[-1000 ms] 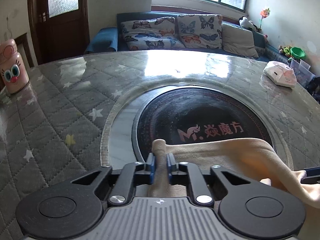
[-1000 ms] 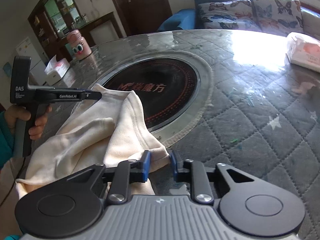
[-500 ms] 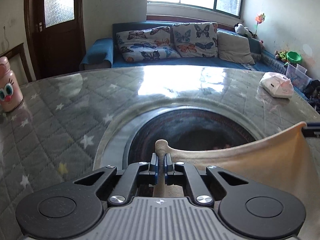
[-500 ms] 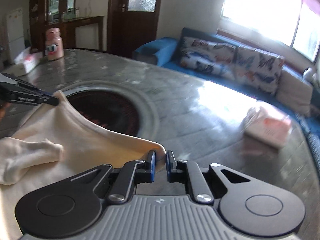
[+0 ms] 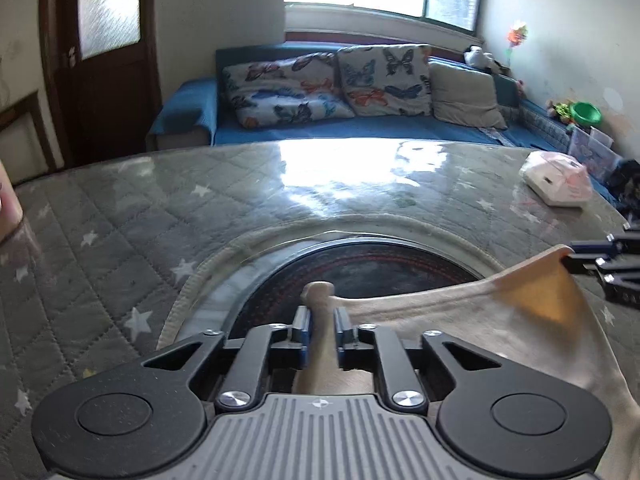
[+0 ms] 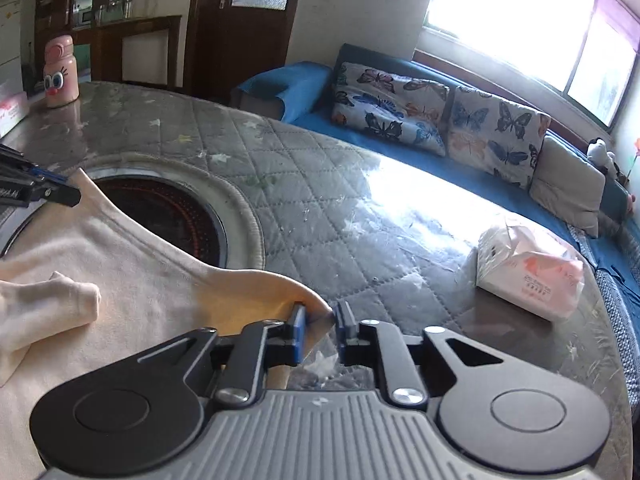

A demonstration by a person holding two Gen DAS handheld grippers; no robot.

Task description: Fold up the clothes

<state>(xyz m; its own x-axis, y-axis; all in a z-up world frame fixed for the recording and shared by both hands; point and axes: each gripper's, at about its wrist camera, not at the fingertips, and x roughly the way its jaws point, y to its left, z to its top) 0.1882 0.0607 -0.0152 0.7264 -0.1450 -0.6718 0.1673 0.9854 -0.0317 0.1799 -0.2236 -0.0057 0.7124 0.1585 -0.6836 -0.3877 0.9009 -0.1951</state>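
- Since a second ago: cream garment (image 6: 132,280) lifted off the table and pulled taut between both grippers; right-wrist view swung toward the sofa.
- Left gripper (image 5: 320,322): fingers clamped on a bunched corner of the garment, fold poking up between the blue pads.
- Right gripper (image 6: 319,330): fingers a little apart, cloth corner against the left pad; from the left wrist view, seen pinching the raised corner at the right edge. Grip reads as closed on the cloth.
- Garment hem strung between the two, sagging over the near rim of the dark round hob (image 5: 372,268) at table centre; loose sleeve (image 6: 60,304) lying on the body.
- Quilted grey table cover (image 5: 120,216) all round the hob.
- Tissue pack (image 6: 528,272) near the table's far right edge.
- Pink bottle (image 6: 60,72) at the far left edge.
- Blue sofa (image 5: 360,128) with butterfly cushions beyond the table.
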